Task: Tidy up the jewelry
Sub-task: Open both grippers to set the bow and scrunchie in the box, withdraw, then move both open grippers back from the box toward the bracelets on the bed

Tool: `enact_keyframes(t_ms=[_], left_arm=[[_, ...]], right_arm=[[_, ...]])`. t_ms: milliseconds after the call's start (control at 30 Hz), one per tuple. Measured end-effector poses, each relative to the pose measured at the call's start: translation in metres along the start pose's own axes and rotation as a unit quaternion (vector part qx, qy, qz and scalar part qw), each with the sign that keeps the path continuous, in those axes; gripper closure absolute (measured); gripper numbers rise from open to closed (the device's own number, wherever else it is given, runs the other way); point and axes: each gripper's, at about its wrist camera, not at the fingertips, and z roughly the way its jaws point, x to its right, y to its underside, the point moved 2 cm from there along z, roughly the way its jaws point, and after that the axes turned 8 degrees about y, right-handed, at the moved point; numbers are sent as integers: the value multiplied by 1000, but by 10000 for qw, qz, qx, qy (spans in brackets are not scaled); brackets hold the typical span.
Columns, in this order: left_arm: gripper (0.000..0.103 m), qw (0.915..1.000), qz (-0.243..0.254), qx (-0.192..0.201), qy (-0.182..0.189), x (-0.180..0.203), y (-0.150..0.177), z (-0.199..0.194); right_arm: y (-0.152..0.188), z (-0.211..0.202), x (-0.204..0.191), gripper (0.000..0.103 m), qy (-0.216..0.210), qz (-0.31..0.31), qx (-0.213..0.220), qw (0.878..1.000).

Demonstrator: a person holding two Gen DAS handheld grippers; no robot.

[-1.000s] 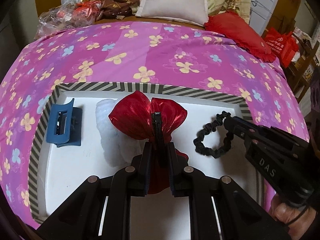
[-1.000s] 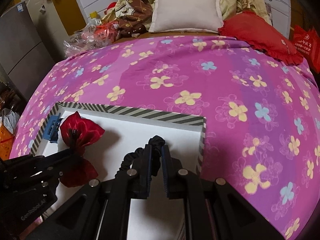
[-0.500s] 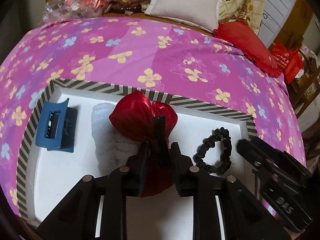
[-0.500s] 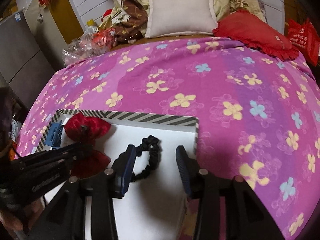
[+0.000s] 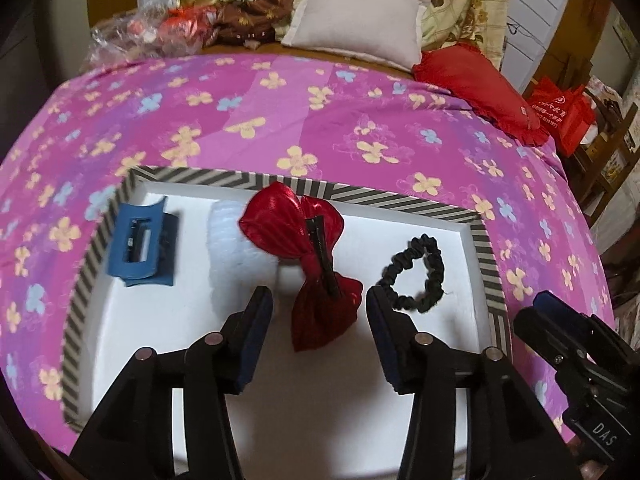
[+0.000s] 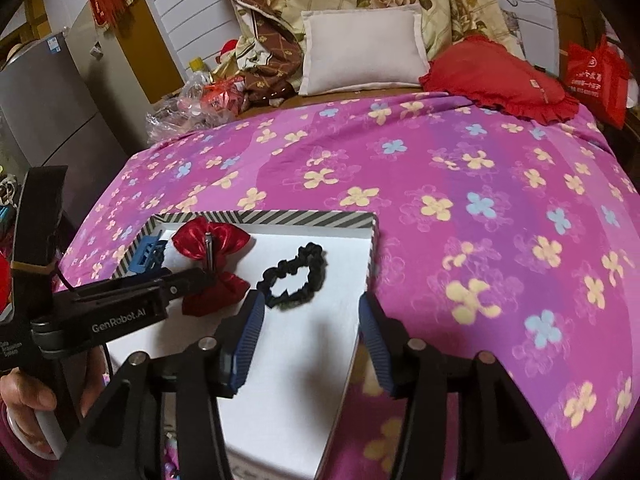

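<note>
A white tray with a striped rim point(image 5: 486, 256) point(image 6: 280, 217) lies on the pink flowered bedspread. In it rest a blue claw clip point(image 5: 138, 240) point(image 6: 146, 254), a white fluffy piece point(image 5: 236, 248), a red bow clip point(image 5: 308, 256) point(image 6: 212, 264) and a black scrunchie point(image 5: 418, 274) point(image 6: 294, 274). My left gripper point(image 5: 318, 304) hangs over the bow's lower end, jaws opening wide, pads clear of it. The right gripper point(image 6: 310, 320) point(image 5: 560, 328) hovers near the tray's right rim behind the scrunchie, jaws opening, nothing between them.
Pillows sit at the bed's head: a beige one point(image 6: 360, 50) and a red one point(image 6: 500, 78). Crumpled plastic and clothes point(image 6: 208, 96) pile at the back left. A red bag point(image 6: 596, 80) stands at the right. A hand point(image 6: 28, 396) holds the left gripper's handle.
Both grippers let go: the left released the red bow, the right released the black scrunchie. Both jaws spread and pulled back and up; bow and scrunchie now lie in the tray.
</note>
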Motion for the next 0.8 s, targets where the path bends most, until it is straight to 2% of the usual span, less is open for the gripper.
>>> enact_keyframes(t_ms=[367,567,800], left_arm=[[57,9989,126,414,-205,-4,25,-53],[57,9983,139,468,-305,-10,50,-78],[57,9987,64,447,-245,-17,89,-101]], right_arm=[[34,-37,-20,48,-77,-116,0,9999],[56,-61,-34,44,-111,-203,28,9997],[84,-83,-44,43,-112,-234,51,9996]])
